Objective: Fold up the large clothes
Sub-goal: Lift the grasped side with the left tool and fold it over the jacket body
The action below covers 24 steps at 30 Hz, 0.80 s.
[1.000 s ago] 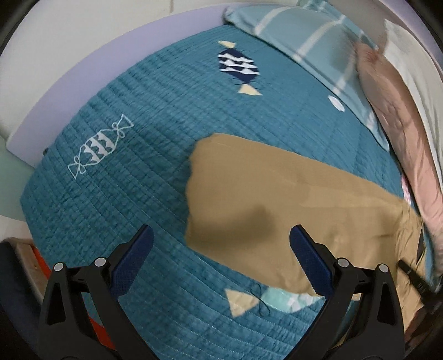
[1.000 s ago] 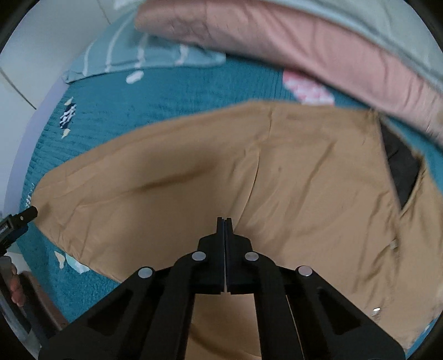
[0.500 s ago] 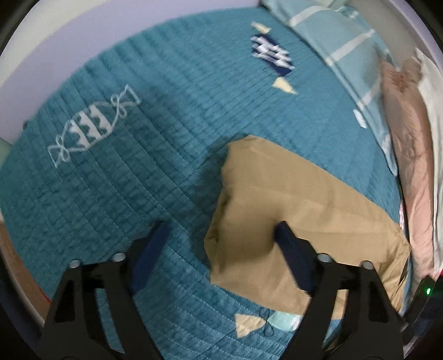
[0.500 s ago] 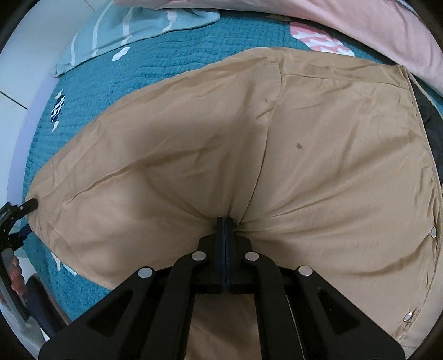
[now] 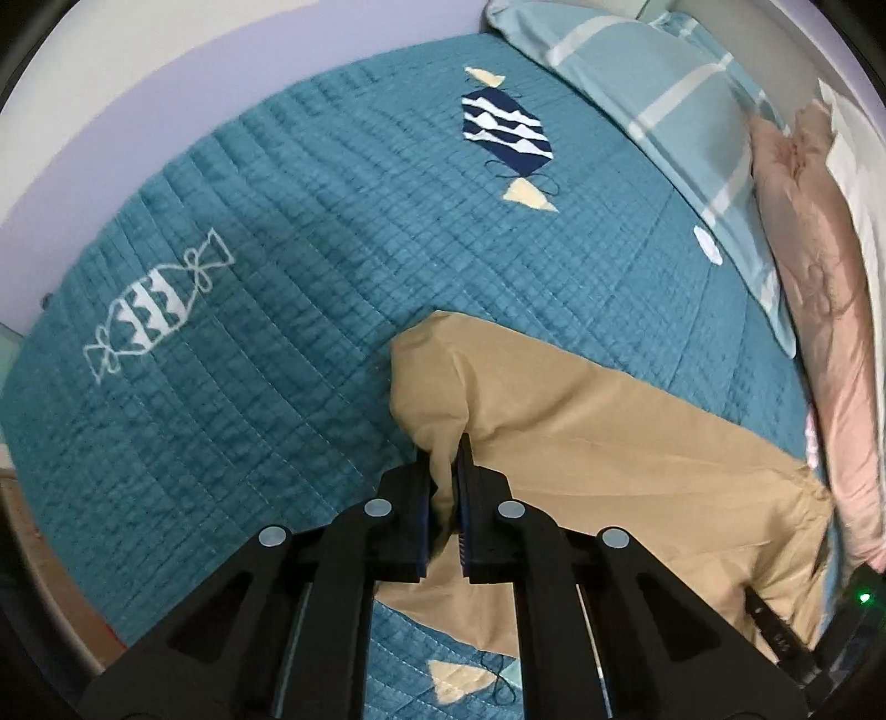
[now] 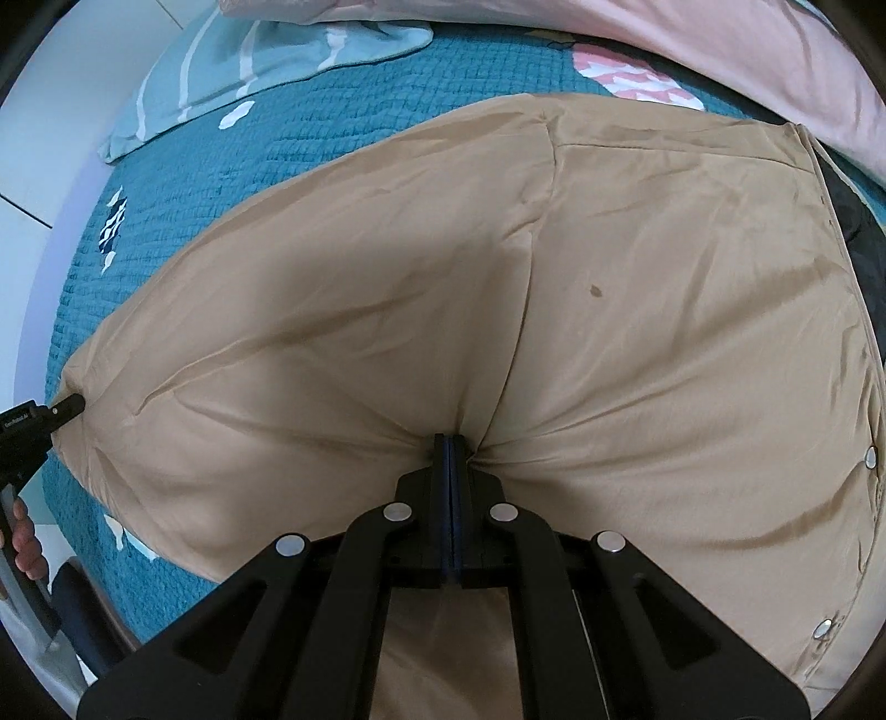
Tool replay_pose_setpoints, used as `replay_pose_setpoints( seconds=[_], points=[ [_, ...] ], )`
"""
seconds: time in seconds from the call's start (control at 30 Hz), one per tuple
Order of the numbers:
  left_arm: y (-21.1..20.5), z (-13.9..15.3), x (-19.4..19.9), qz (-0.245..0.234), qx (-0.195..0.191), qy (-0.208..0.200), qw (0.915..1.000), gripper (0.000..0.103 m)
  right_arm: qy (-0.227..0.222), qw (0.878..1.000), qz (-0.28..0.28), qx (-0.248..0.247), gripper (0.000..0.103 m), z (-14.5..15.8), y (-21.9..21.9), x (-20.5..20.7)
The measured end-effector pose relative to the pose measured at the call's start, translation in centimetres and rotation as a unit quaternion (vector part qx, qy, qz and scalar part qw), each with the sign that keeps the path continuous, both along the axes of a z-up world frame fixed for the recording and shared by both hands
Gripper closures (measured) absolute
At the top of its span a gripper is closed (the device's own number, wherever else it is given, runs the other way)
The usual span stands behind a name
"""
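A large tan garment [image 5: 598, 443] lies spread on a teal quilted bed cover [image 5: 277, 266]. My left gripper [image 5: 444, 459] is shut on the garment's left end, with cloth bunched between its pads. In the right wrist view the garment [image 6: 554, 288] fills most of the frame, with metal snaps along its right edge. My right gripper [image 6: 451, 446] is shut on the garment's near edge, and folds fan out from the pinch. The left gripper [image 6: 55, 415] shows at the far left of that view, holding the garment's end.
A light blue striped pillow [image 5: 664, 105] and a pink blanket [image 5: 825, 310] lie along the far side of the bed. The pink blanket [image 6: 720, 50] also runs across the top of the right wrist view. The bed's near edge is at the lower left.
My left gripper was open above the garment's end; it has come down and shut on the cloth. My right gripper stayed shut and now pinches the garment's edge, pulling it taut.
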<state>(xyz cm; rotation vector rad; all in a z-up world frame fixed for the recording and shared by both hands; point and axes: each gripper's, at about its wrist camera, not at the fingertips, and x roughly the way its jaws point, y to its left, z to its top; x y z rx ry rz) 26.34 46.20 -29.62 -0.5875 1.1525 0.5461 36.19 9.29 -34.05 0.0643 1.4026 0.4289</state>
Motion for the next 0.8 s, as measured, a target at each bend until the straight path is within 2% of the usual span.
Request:
replay_pose_setpoints(
  seconds=[0.13,0.4,0.6,0.8],
  points=[
    [-1.4,1.2,0.4,-0.004,0.011,-0.005,0.9999,0.096,0.007,1.000,-0.009,0.010,0.102,0.0,-0.3,0.1],
    [-5.2,5.8,0.7,-0.030,0.027,-0.043,0.9983,0.096,0.003,1.000,-0.010,0.023,0.102,0.4,-1.1,-0.3],
    [-10.4,9.4,1.5,-0.064,0.040,-0.077,0.9942,0.096,-0.008,1.000,0.005,0.022,0.102,1.1,-1.0,-0.7],
    [-17.5,12.6,2.7,-0.113,0.041,-0.113,0.9863,0.096,-0.010,0.998,-0.011,0.058,0.102,2.4,-3.1,-1.2]
  ],
)
